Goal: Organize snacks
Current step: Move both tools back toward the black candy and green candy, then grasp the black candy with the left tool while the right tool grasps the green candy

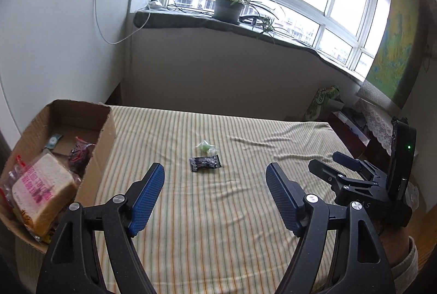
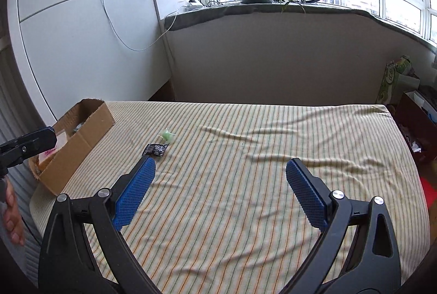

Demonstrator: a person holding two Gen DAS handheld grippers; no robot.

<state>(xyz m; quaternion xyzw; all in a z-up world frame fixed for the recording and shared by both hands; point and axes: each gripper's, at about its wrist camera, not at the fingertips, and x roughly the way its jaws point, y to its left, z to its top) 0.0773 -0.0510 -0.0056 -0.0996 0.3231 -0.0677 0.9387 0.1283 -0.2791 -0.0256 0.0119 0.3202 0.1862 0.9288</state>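
Snacks, a black packet (image 1: 205, 163) and a green sweet (image 1: 206, 147), are seen just right of the cardboard box (image 1: 105, 146); left gripper (image 1: 215, 194) and right gripper (image 2: 220, 195) are held apart, empty.

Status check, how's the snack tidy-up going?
Left gripper and right gripper open, empty. Black snack packet and green candy loose on bedsheet; box alongside. Nothing blocking.
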